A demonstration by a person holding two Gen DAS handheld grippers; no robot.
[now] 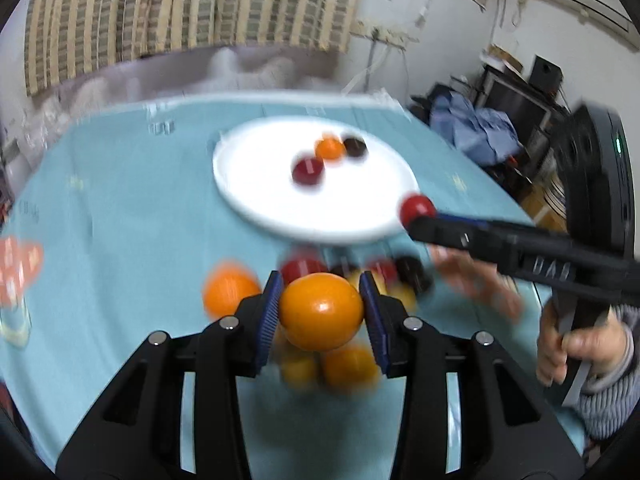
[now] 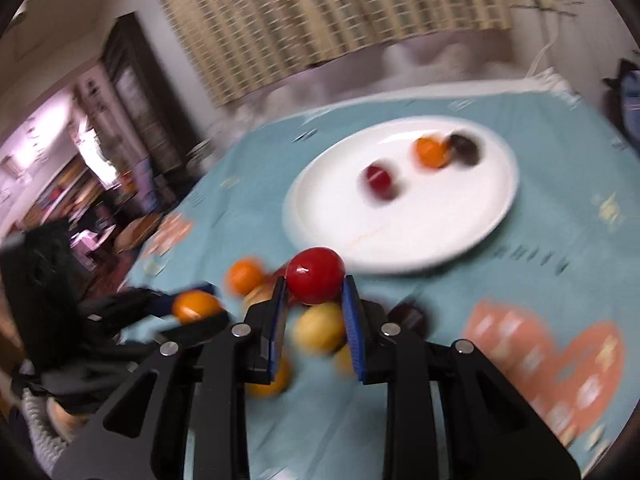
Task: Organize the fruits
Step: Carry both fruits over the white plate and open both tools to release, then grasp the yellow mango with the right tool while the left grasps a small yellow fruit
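Observation:
My left gripper [image 1: 320, 300] is shut on an orange [image 1: 321, 311] and holds it above a pile of loose fruit [image 1: 344, 366] on the table. My right gripper [image 2: 314, 284] is shut on a red fruit [image 2: 316, 275], held above the same pile [image 2: 318, 328]; it also shows in the left wrist view [image 1: 418, 210] at the near rim of the white plate [image 1: 256, 200]. The plate [image 2: 400, 240] holds a red fruit [image 2: 378, 178], a small orange [image 2: 430, 152] and a dark fruit [image 2: 464, 148]. The left gripper with its orange [image 2: 196, 306] shows at the left of the right wrist view.
A teal tablecloth [image 1: 132, 208] with orange heart prints [image 2: 552, 360] covers the table. Another orange [image 1: 228, 290] lies left of the pile. A striped curtain [image 1: 192, 4] hangs behind. Furniture and clutter [image 1: 516, 96] stand at the right.

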